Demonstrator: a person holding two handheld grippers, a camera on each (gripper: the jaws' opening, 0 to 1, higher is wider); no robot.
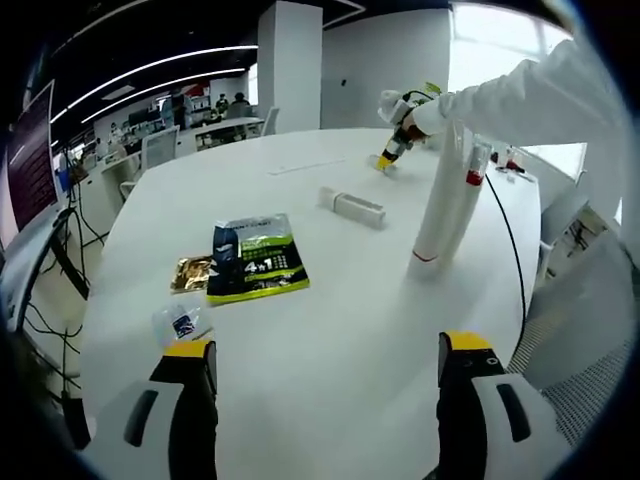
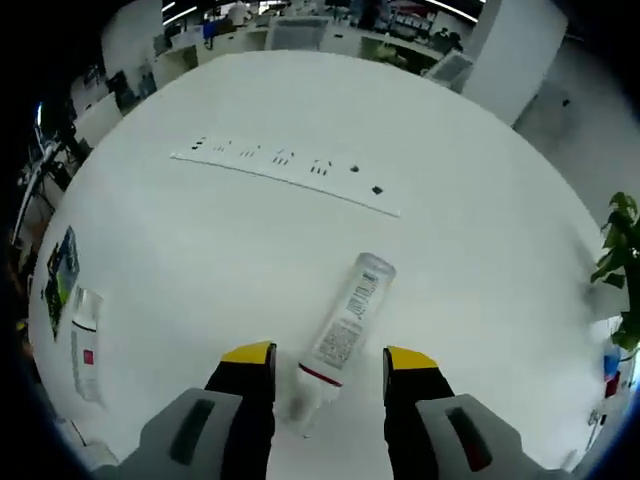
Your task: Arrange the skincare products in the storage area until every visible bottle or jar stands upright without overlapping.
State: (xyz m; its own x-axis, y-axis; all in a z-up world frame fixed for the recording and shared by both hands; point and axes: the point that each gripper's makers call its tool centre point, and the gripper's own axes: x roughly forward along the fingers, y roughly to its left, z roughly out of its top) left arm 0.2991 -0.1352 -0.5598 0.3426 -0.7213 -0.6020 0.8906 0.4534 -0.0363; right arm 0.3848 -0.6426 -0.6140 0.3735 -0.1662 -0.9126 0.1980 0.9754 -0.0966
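Observation:
A clear bottle [image 2: 346,322] with a printed label and a white cap lies flat on the white table [image 2: 470,250]. Its cap end rests between the jaws of my right gripper [image 2: 330,357], which stands open around it without closing. In the left gripper view that same right gripper [image 1: 388,160] touches down at the far side of the table, held by a hand in a white sleeve. A tall white bottle [image 1: 445,200] with a red band stands upright at the right. A white tube [image 1: 352,207] lies flat mid-table. My left gripper [image 1: 328,350] hovers open over bare table.
A green and black packet [image 1: 256,258], a gold sachet [image 1: 190,272] and a small clear sachet [image 1: 180,322] lie near the left gripper. A long power strip [image 2: 285,165] crosses the table beyond the bottle. A black cable [image 1: 510,240] runs along the right edge. Office desks and chairs stand behind.

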